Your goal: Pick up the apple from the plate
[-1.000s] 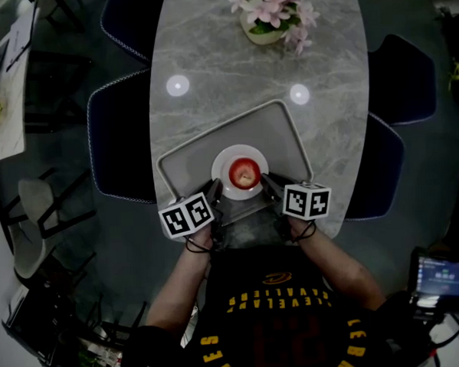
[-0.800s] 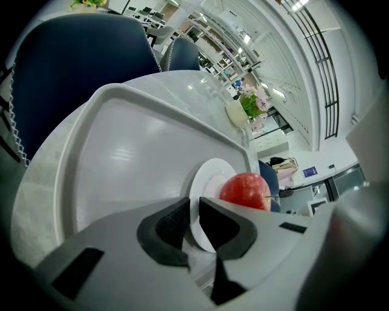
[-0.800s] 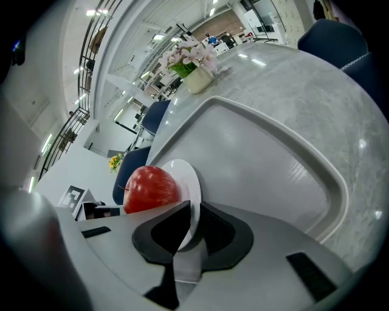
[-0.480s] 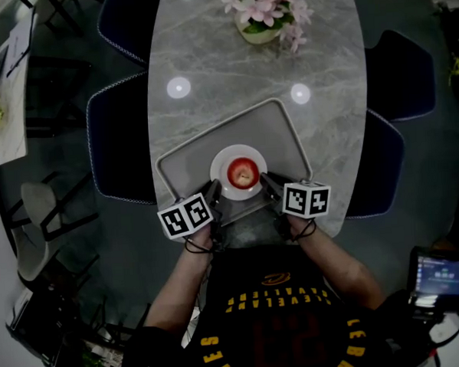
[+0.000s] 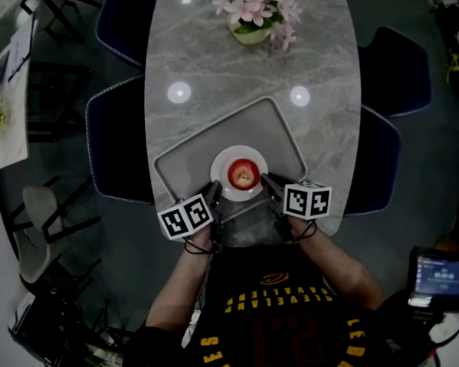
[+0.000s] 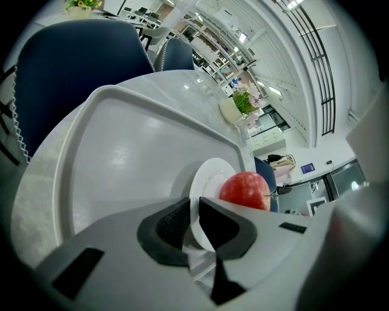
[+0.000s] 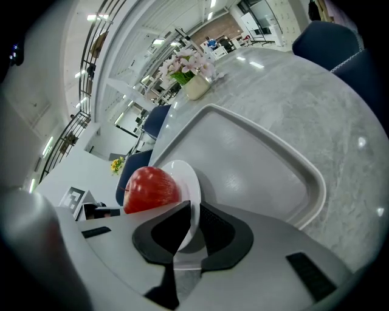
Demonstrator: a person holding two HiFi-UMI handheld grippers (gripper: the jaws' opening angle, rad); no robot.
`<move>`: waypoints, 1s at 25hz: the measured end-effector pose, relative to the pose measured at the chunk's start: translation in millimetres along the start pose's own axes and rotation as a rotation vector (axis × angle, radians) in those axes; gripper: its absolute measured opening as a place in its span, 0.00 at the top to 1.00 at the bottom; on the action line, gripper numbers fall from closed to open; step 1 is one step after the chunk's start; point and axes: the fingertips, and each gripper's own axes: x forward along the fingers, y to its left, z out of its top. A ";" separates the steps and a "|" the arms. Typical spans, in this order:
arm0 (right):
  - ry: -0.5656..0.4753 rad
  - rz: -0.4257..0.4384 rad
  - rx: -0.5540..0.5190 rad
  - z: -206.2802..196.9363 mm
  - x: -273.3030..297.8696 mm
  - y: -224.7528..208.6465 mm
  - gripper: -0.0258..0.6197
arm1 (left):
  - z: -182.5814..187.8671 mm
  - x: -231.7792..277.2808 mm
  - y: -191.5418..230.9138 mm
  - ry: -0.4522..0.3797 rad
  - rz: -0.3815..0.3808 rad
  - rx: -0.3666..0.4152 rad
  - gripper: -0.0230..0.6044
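The apple (image 5: 243, 173) sits stem end up in the middle of the white plate (image 5: 221, 163), which rests on the grey tray (image 5: 186, 154) at the near end of the table (image 5: 231, 71). Neither gripper has hold of it. The left gripper (image 6: 193, 209) has its dark fingers (image 6: 167, 226) drawn in to a narrow slit, and the plate's rim runs through that slit — it looks clamped on the rim, not on the fruit. The right gripper (image 7: 193, 215) shows the same: jaws nearly together with the white rim caught between them. So the apple lies inward of both sets of fingers and beyond their tips — to the right of the left pair, to the left of the right pair, raised above the rim they hold. It is round, with no long axis to line up on, and it stands about midway between the 2 grippers, so neither hand is clearly nearer. I judge that taking the apple itself calls for 1 gripper to release the rim, open wide and come in over it toward the centre. A lift as things stand would raise plate and apple together.
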 end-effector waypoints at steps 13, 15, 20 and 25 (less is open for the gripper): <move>-0.043 0.006 0.022 -13.5 -28.3 -26.2 0.87 | -29.1 10.0 -22.8 0.014 -0.012 0.043 0.89; -0.053 0.006 0.031 -15.7 -32.5 -34.1 0.87 | -36.2 14.5 -26.7 0.020 -0.015 0.047 0.89; -0.078 0.003 0.047 -25.5 -56.4 -43.3 0.88 | -57.1 12.4 -42.1 0.033 -0.031 0.052 0.89; -0.096 -0.005 0.059 -35.8 -82.5 -54.9 0.88 | -79.1 12.3 -60.5 0.049 -0.041 0.068 0.89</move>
